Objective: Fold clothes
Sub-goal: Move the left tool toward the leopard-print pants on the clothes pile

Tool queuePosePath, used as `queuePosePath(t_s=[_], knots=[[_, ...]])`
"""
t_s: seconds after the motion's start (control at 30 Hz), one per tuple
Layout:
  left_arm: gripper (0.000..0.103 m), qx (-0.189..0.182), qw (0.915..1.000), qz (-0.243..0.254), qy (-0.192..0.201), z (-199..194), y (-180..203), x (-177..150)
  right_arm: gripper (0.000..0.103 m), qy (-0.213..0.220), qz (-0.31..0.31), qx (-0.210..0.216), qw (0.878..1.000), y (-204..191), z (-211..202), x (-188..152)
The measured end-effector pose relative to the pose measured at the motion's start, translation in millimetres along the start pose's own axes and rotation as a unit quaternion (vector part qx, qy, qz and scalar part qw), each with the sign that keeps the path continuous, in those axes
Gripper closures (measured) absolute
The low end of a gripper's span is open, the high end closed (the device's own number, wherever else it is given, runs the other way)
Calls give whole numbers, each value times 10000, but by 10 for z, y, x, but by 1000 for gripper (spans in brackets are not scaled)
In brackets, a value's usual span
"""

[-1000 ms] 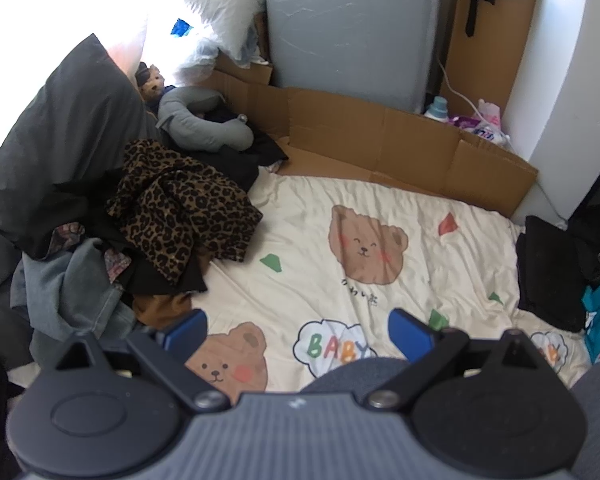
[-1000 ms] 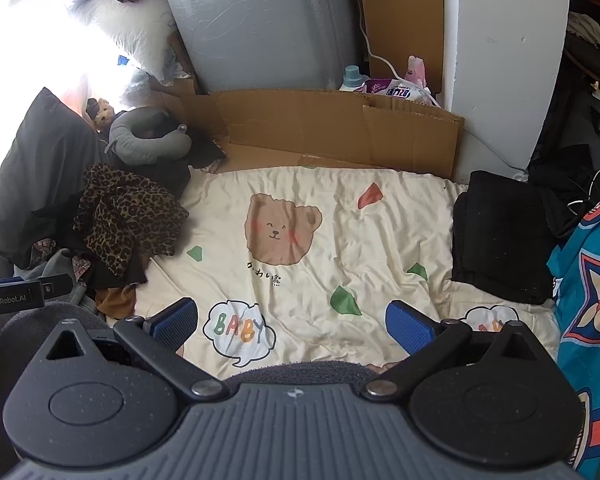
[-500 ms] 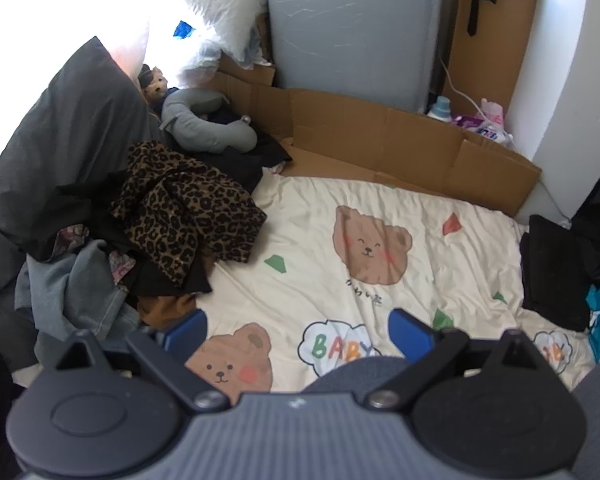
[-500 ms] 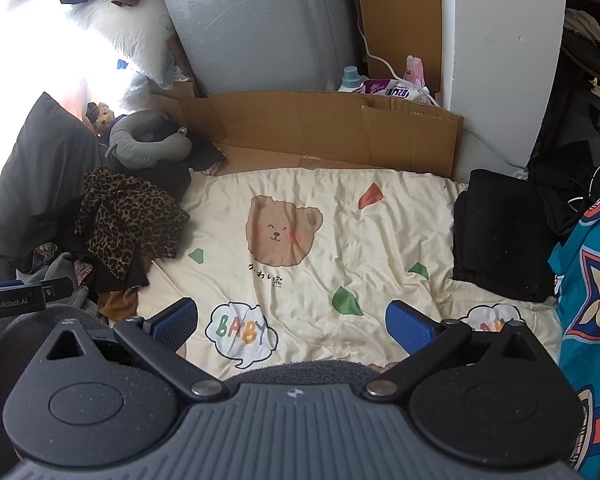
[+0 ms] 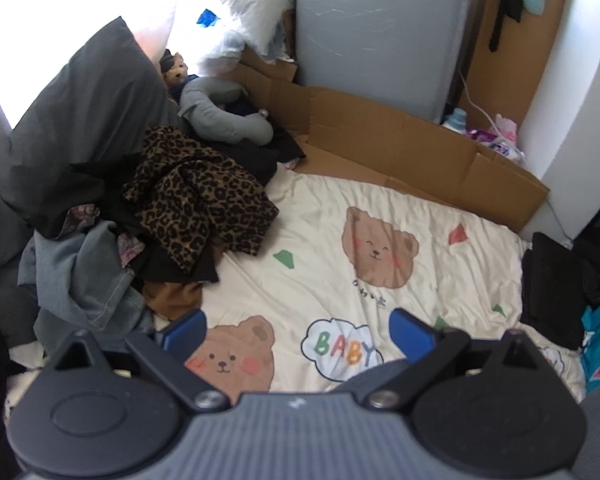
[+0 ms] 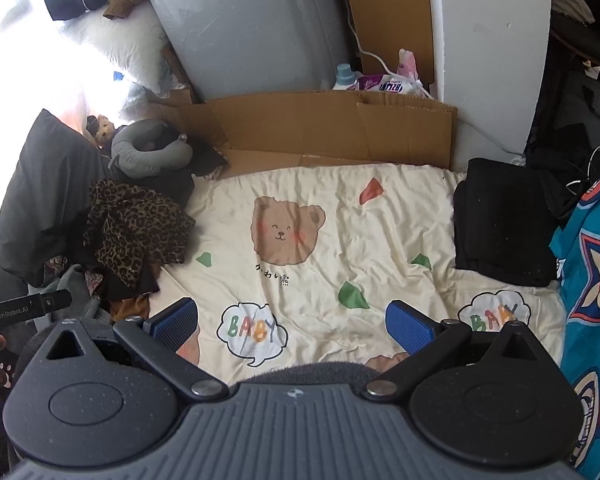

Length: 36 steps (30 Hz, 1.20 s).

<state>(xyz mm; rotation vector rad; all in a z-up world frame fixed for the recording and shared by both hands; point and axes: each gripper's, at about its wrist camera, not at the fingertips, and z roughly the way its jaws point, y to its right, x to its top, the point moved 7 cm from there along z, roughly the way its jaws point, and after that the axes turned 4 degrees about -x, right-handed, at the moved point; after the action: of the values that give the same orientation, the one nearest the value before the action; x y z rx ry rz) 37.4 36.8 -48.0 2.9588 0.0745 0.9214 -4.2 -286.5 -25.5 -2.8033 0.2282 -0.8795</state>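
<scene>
Over the bear-print quilt [image 5: 324, 216], both hand-held grippers [image 5: 296, 330] [image 6: 292, 320] spread apart and empty, right view alone showing the whole folded black garment [image 6: 504, 220]

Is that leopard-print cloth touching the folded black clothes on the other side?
Apart. The right wrist view shows the leopard cloth and black stack with bare blanket between.

- The cream blanket [image 6: 340, 216] across the middle is soft matt cloth, lightly creased, printed with bears.
- The leopard-print garment [image 5: 196, 200] at left is thin, rumpled fabric.
- The cardboard sheet [image 6: 332, 128] behind is plain brown, matt.
- The grey cabinet [image 6: 252, 28] at top looks smooth, slightly glossy.
- The folded black clothes [image 6: 500, 224] at right are matt, lint-flecked.
- Each tool's fingers [image 6: 410, 326] carry blue pads, finely textured in the right wrist view.
</scene>
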Motion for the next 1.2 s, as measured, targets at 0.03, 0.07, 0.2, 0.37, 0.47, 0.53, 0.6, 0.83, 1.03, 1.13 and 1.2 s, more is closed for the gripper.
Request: queuePosePath(t_s=[0.03,0.07,0.2,0.37,0.47,0.53,0.6,0.83,1.03,1.13,1.2], knots=[[4,-10,10000,20,11,-19,-6,8,0,15,8,22,10000,8,-32,8],[4,-19,10000,39,21,-37,-12,17,0,37,16,39,10000,16,-65,19],[4,-125,9999,55,-47,-86,-71,78,0,134,15,58,9999,49,-184,86],[2,-87,9997,217,21,-187,-226,243,0,247,23,141,9996,44,-285,219],[2,-79,9997,224,68,-203,-347,352,0,311,-112,169,9993,-22,-269,312],[2,-38,9998,186,70,-178,-449,440,0,417,-213,181,9987,-69,-236,384],[2,32,9997,206,114,-149,-558,546,0,506,-281,190,9981,-108,-177,454],[2,-94,9998,139,67,221,-927,892,0,526,-320,259,9978,-124,288,638],[2,-299,9994,158,-29,759,-1201,1097,0,465,-200,270,9984,-39,853,808],[3,-346,9994,37,-26,1030,-1359,1174,0,539,-235,241,9980,-40,1116,867],[3,-332,9994,64,-20,1194,-1443,1205,0,560,-267,245,9978,-59,1310,885]])
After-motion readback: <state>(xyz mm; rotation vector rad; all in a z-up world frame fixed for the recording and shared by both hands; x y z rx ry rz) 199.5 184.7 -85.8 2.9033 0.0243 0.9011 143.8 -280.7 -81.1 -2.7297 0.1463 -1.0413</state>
